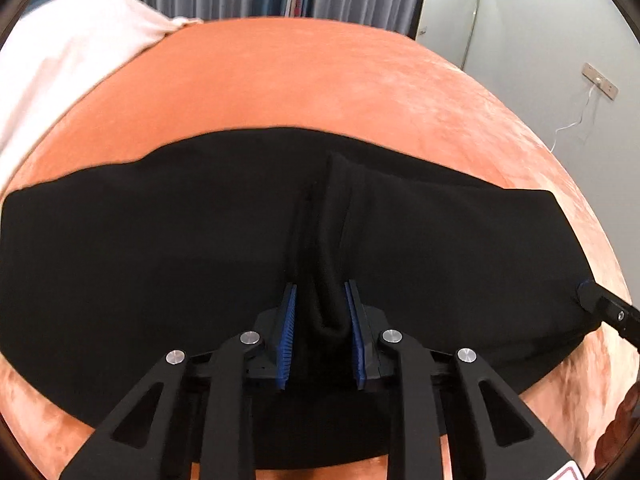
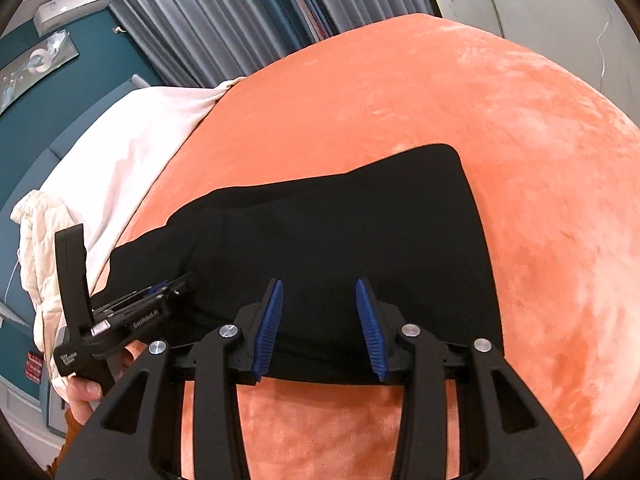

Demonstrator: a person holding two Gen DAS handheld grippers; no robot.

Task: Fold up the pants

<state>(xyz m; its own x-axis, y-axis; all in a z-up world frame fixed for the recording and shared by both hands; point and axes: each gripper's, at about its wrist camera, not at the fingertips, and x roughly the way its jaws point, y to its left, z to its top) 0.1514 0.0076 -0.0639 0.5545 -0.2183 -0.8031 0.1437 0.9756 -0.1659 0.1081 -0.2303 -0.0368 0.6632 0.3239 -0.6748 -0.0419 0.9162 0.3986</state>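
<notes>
Orange bedspread (image 1: 304, 80) carries black pants (image 1: 160, 240) lengthwise left-to-right, left gripper (image 1: 321, 308) pinching them.

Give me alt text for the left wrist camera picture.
The left gripper pinches a raised ridge of the black pants, which lie spread across an orange blanket. White bedding lies at upper left.

"GenRobot-AI", seemingly, on left tool (image 2: 160, 292)
</notes>
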